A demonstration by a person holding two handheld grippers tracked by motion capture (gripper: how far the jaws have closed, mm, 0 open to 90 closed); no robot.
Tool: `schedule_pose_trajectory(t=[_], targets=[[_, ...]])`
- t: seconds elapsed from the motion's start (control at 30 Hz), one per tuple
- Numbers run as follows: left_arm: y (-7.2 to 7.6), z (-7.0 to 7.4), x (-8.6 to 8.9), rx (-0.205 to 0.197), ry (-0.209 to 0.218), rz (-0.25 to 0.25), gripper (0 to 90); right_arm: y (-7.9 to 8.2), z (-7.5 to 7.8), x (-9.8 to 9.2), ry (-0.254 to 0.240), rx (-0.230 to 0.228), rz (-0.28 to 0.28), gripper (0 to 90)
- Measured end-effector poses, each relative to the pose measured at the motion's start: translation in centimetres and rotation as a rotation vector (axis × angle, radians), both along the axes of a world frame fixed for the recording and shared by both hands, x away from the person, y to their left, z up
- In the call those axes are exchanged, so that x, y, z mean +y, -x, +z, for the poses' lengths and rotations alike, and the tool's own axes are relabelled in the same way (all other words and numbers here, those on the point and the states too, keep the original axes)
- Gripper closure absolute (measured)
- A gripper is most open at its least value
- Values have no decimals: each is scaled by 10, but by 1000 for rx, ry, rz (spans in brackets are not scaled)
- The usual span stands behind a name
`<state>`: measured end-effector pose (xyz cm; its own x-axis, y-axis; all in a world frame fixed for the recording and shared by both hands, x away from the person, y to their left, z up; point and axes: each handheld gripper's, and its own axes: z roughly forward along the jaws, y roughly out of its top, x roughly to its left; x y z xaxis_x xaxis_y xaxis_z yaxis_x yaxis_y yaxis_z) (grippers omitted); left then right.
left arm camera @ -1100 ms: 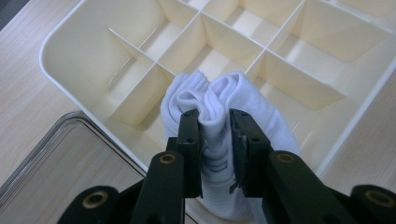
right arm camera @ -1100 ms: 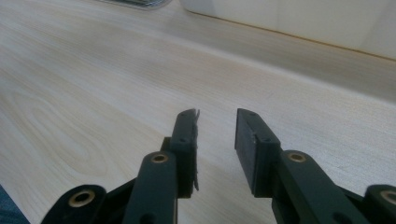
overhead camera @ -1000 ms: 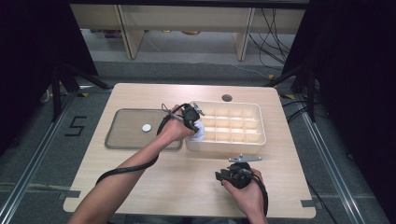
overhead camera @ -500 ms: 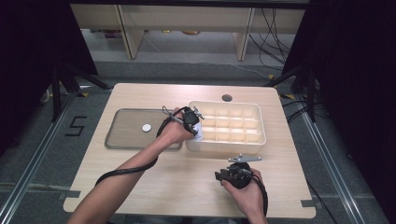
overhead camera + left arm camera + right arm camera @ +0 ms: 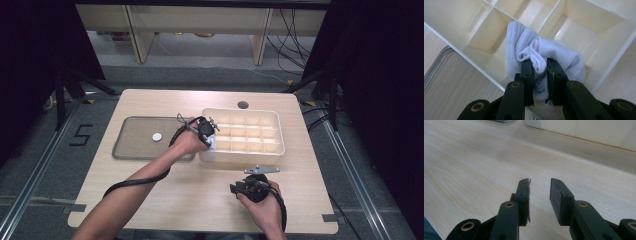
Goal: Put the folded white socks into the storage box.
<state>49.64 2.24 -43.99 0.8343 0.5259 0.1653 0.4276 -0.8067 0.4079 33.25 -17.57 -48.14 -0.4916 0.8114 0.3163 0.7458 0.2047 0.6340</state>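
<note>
Left tool (image 5: 539, 68) clenched on white ribbed sock (image 5: 541, 53), soft bunched knit, over corner cell of glossy cream plastic divider box (image 5: 272, 145). Right tool (image 5: 540, 191) released, bare, low over pale woodgrain desk (image 5: 165, 195). High view adds flat grey tray (image 5: 130, 150) at box's 9 o'clock, small white disc (image 5: 157, 136) on it.

A single digit "5" (image 5: 83, 134) is marked on the grey floor left of the table.
</note>
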Motion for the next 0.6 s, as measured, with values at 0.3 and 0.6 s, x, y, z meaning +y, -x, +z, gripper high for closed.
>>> schedule_pose_trajectory(t=[0.3, 0.6], targets=[[-2, -3, 0, 28, -13, -4, 766, 0, 0, 0, 1, -7, -2, 692], [-5, 26, 14, -1, 203, 36, 670, 2, 4, 0, 40, -5, -32, 685]])
